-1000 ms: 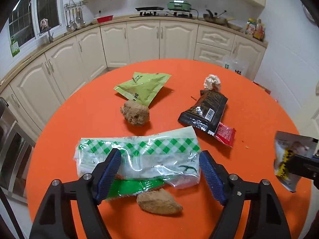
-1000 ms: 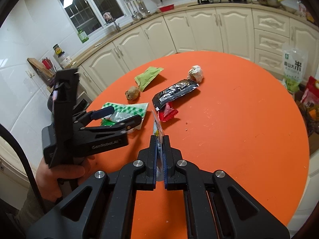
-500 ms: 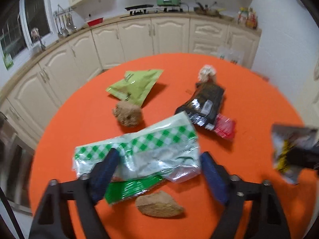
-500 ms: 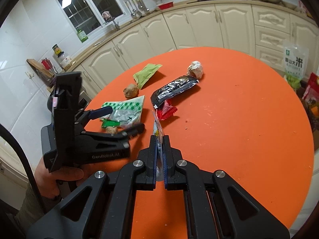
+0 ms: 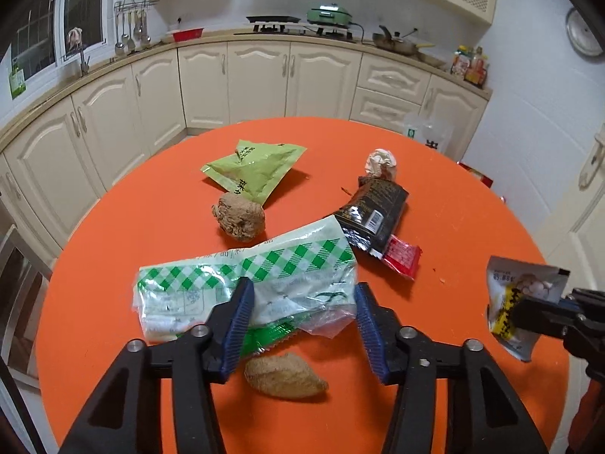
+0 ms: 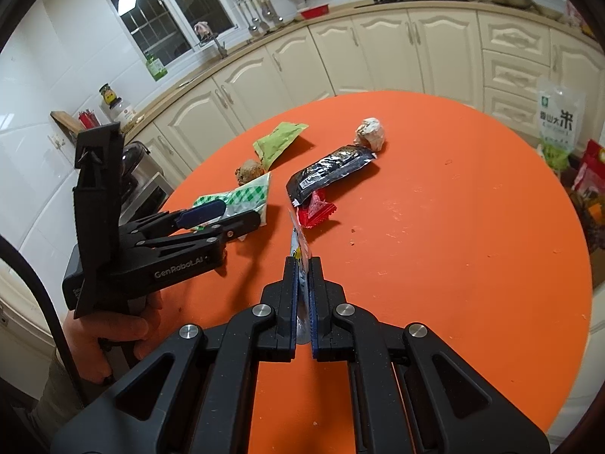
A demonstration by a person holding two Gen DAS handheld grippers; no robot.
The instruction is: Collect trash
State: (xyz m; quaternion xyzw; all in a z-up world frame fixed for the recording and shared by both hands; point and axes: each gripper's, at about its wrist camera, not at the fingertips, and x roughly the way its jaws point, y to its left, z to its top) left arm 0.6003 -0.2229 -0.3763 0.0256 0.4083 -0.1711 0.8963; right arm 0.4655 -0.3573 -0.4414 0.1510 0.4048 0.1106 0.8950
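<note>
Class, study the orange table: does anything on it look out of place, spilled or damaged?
Yes. Litter lies scattered over the orange table: green-checked wrapper, black packet, crumpled paper ball, crumbs.

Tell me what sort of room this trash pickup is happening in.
A home kitchen, most likely: cream cabinets run under a curved countertop, a gas hob and a pan sit on it, and utensils hang by the window. The litter lies on a round orange table.

Left gripper (image 5: pixel 300 325) jaws just narrowing around a bag; right gripper (image 6: pixel 301 283) clamped shut.
</note>
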